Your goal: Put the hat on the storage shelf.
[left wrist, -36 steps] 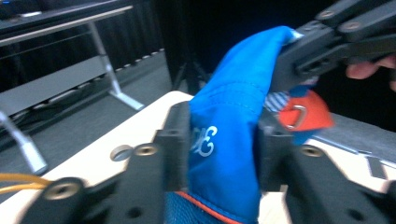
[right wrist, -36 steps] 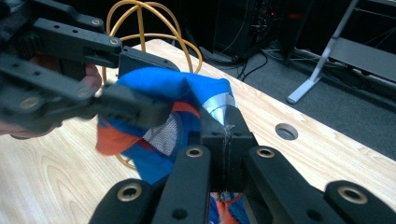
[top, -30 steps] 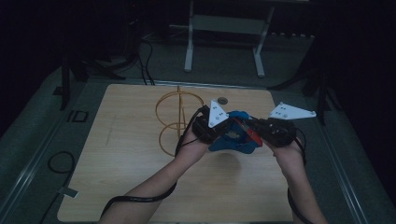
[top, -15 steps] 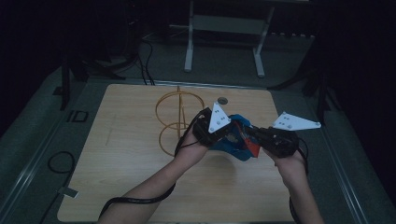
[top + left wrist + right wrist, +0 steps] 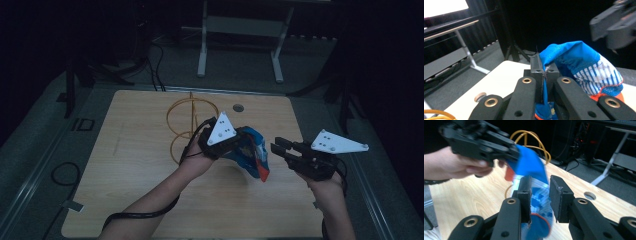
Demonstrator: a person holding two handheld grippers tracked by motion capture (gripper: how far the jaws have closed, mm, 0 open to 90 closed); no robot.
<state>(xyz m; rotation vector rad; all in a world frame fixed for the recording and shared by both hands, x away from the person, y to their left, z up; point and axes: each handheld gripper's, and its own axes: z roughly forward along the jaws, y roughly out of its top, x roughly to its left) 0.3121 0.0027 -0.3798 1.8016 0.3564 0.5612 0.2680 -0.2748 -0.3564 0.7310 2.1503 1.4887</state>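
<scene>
Cloth is what we are working with: our left gripper (image 5: 240, 145) is clamping its jaws together on the hem of a small blue fabric garment with white stripes and orange trim (image 5: 252, 155), hanging it above the pale wooden table (image 5: 135, 175) so it can drape free. Our right gripper (image 5: 282, 148) has just been opening its jaws; they are standing apart just beside the garment, pressing on nothing. A yellow wire-hoop stand (image 5: 187, 122) is sitting close behind our left hand, possibly crowding any backward swing.
</scene>
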